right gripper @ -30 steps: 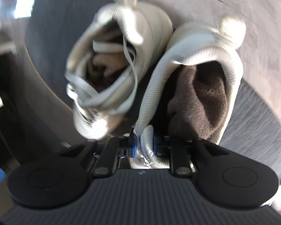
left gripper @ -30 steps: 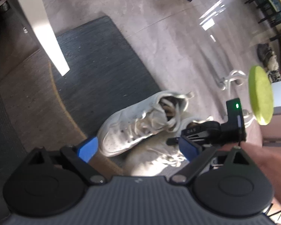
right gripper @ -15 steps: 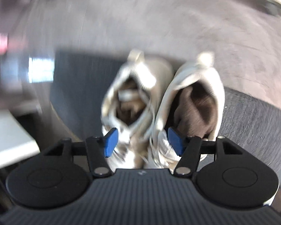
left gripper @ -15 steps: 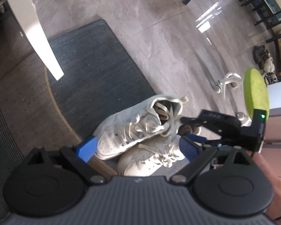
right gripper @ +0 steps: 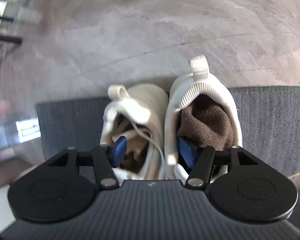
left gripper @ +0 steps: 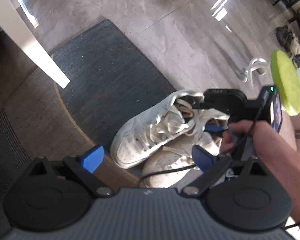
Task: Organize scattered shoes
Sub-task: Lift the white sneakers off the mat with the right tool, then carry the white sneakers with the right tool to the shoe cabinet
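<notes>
- The two white sneakers point(left gripper: 150, 134) are sitting pressed side by side on the dark mat point(left gripper: 102, 68), leaving no gap between them.
- The right gripper point(right gripper: 152, 150) is straddling their inner walls, one blue finger down inside each opening, its jaws spread apart.
- A brown sock point(right gripper: 208, 126) is filling most of the right-hand sneaker's opening.
- Loose laces point(left gripper: 170, 120) are crowding the other sneaker's mouth.
- The left gripper point(left gripper: 148, 158) is hanging wide open over the toes.
- A white table leg point(left gripper: 36, 44) is slanting over the mat's far corner.
- Bare floor point(right gripper: 150, 40) is lying open behind the heels.
</notes>
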